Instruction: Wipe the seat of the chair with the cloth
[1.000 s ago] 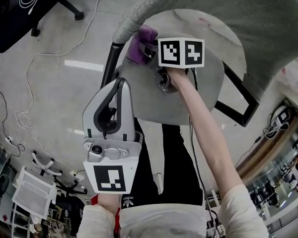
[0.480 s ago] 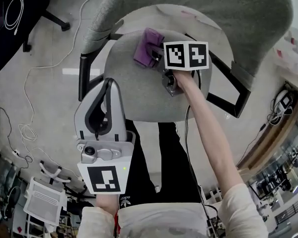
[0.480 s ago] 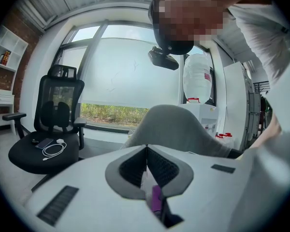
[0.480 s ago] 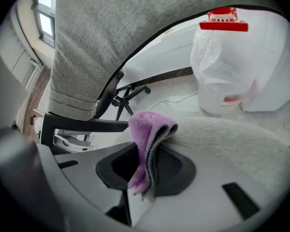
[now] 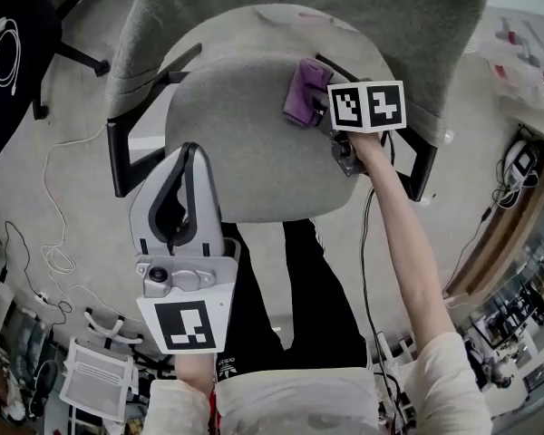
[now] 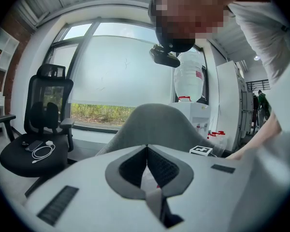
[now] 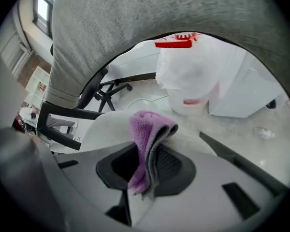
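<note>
Because your right gripper (image 5: 323, 105) clamps purple cloth (image 5: 303, 92), cloth presses on rear right of seat (image 5: 240, 152) near backrest (image 5: 254, 7) — wiping likely needs 1 tool, so left gripper (image 5: 183, 163), jaws together and empty, hangs clear above front edge.

Cloth (image 5: 305, 91) lies on seat (image 5: 245, 152), rear right, just before backrest (image 5: 281, 7), between right gripper (image 5: 319, 107) jaws. Left gripper (image 5: 183, 166) hangs front left. Office chair (image 5: 9, 53) stands far left.
</note>
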The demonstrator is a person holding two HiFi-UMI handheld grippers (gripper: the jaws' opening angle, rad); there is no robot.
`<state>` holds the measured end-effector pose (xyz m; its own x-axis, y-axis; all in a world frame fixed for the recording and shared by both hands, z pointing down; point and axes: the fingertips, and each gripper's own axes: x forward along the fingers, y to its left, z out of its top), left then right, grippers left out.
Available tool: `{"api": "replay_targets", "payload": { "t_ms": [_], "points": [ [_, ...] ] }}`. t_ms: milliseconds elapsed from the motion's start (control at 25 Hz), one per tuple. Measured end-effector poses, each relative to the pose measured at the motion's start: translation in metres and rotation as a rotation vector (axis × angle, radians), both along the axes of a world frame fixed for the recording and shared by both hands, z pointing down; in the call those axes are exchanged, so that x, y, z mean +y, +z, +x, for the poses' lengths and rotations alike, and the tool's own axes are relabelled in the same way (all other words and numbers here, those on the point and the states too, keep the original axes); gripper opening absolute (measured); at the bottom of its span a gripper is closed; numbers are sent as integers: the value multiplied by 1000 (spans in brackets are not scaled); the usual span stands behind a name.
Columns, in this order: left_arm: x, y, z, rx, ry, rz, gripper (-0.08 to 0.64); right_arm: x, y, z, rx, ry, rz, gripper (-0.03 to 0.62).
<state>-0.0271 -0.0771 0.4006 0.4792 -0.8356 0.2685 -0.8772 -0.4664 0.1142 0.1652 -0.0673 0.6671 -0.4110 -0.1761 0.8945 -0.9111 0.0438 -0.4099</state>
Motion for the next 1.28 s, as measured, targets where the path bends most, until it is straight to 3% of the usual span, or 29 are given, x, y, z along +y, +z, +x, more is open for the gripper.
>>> {"api": "replay_targets", "payload": {
  "t_ms": [400,800,1040,1280],
  "points": [
    [1,-10,12,-8,23,13,14,19,-5,71,198,33,-78,87],
    [10,-10,14,-24,35,18,14,26,-10,97,407,-16,-116,87],
    [13,-8,-1,-26,5,10,14,26,-8,98,417,-6,-117,87],
    [11,-10,-26,-45,-33,17,14,24,-35,80,333,43,-39,87]
  ]
}}
